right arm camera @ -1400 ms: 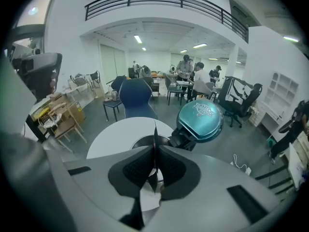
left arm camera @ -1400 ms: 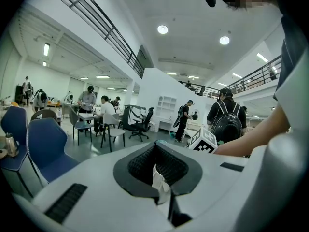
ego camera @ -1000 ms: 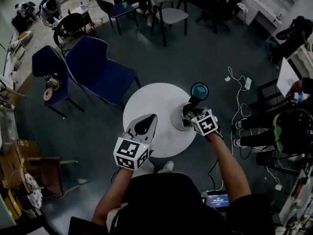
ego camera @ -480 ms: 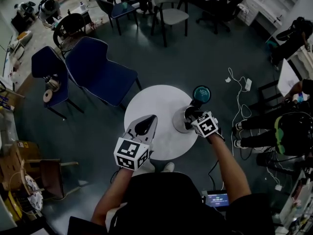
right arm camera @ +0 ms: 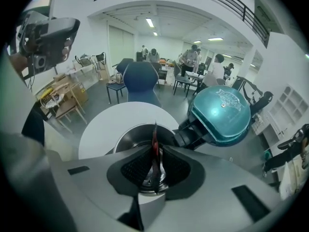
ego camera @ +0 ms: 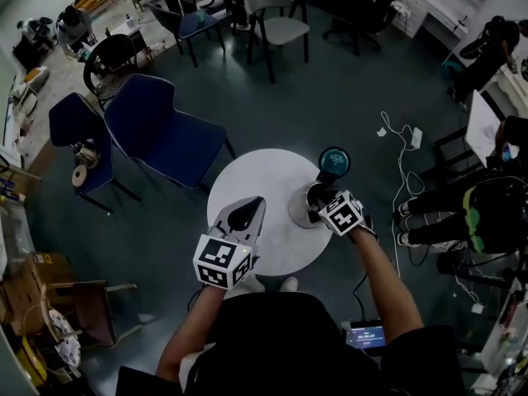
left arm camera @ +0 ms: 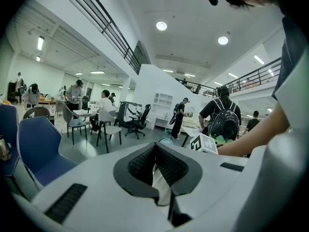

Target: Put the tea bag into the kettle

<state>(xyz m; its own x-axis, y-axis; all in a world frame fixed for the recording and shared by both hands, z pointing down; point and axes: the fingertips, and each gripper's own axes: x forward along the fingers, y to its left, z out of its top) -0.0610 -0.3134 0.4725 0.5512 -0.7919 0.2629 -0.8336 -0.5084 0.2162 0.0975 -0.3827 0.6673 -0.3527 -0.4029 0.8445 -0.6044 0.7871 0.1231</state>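
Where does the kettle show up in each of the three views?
Head view: kettle on the white table's right part, teal lid open behind it.
Left gripper view: only the teal lid seems to peek over the gripper body, centre.
Right gripper view: kettle's open mouth at centre, lid to its right.
Shared landmark: the blue chair.

From above, the right tongs (ego camera: 320,198) cover most of the kettle (ego camera: 297,214)
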